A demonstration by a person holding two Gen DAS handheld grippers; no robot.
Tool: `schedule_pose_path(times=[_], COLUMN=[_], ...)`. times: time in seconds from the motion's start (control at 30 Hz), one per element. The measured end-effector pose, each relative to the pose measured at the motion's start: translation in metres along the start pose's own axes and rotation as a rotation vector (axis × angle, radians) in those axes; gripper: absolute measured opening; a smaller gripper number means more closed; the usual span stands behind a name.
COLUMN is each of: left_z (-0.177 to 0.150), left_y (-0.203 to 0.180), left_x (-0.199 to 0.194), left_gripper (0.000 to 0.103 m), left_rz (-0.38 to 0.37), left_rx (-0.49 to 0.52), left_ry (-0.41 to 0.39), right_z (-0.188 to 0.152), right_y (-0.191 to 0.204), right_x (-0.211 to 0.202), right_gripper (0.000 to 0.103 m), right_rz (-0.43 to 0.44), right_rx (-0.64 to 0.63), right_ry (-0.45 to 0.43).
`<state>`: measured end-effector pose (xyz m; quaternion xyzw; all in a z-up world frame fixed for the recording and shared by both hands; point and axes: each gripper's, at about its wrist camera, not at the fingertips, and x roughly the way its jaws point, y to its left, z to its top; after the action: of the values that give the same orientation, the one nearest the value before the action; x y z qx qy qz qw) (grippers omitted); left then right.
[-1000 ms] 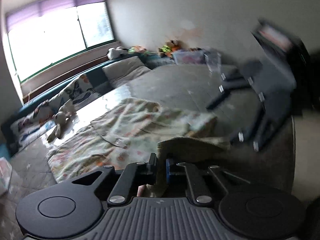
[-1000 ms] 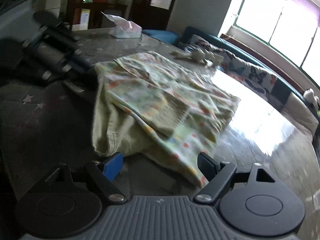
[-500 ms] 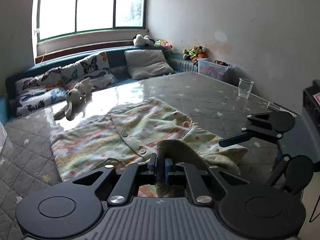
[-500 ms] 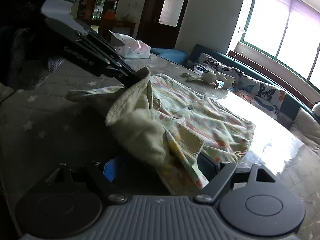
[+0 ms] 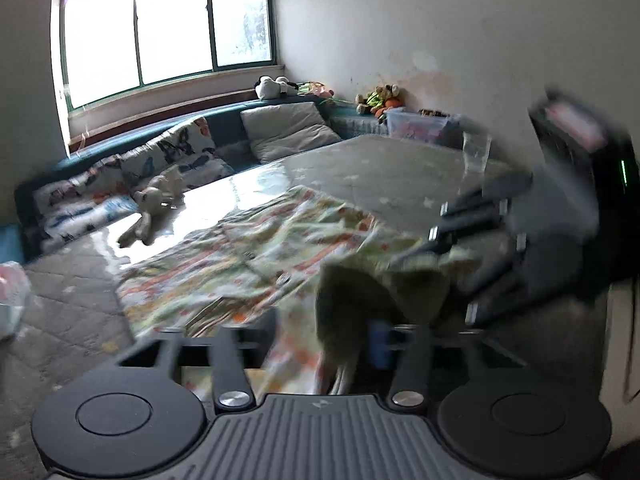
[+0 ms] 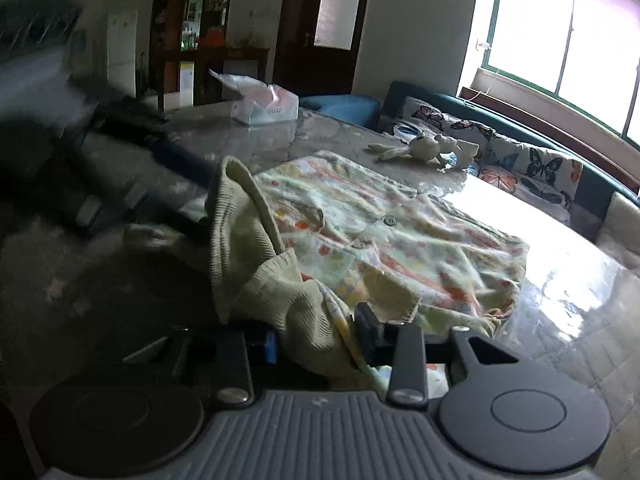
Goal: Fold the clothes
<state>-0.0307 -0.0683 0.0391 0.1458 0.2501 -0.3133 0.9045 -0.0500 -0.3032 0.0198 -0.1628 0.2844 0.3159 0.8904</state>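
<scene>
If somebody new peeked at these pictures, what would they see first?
Probably the colourful patterned baby shirt spread over the middle of the shiny table, with its cream knit edge bunched up between the fingers of the right gripper. Next, the floppy toy bunny lying on the table beyond the shirt, in front of the butterfly cushions under the bright window.

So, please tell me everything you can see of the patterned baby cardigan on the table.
The baby cardigan is pale cloth with an orange, yellow and green print, buttoned down the front, with cream ribbed knit at its nearer edge. It lies mostly flat but wrinkled on the glossy table. The ribbed part is bunched and lifted, and passes between the fingers of the right gripper and the left gripper. Both look open; the left view is blurred.
</scene>
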Motion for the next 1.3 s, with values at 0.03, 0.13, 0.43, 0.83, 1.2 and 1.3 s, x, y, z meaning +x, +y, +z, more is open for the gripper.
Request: schedule_pose_path(times=[0.03, 0.13, 0.43, 0.83, 1.2, 1.3], left_z=[-0.006, -0.019, -0.036, -0.042, -0.016, 0.002], left_y=[-0.003, -0.013, -0.018, -0.030, 0.007, 0.024], left_x=[-0.003, -0.008, -0.005, -0.080, -0.083, -0.066], left_gripper=[0.057, 0.057, 0.014, 0.009, 0.009, 0.009], left_rz=[0.011, 0.040, 0.132, 0.075, 0.076, 0.104], left_rx=[0.025, 0.102, 0.187, 0.147, -0.018, -0.013], left_ry=[0.006, 0.019, 0.042, 0.023, 0.044, 0.025], right_z=[0.001, 0.003, 0.002, 0.007, 0.044, 0.062], right_y=[-0.002, -0.007, 0.001, 0.034, 0.032, 0.009], right_x=[-0.002, -0.008, -0.011, -0.075, -0.077, -0.059], right_gripper=[0.033, 0.028, 0.016, 0.013, 0.009, 0.009], right_rz=[0.005, 0.012, -0.010, 0.103, 0.139, 0.132], right_rx=[0.016, 0.050, 0.064, 0.040, 0.034, 0.057], right_ry=[-0.006, -0.018, -0.025, -0.050, -0.032, -0.021])
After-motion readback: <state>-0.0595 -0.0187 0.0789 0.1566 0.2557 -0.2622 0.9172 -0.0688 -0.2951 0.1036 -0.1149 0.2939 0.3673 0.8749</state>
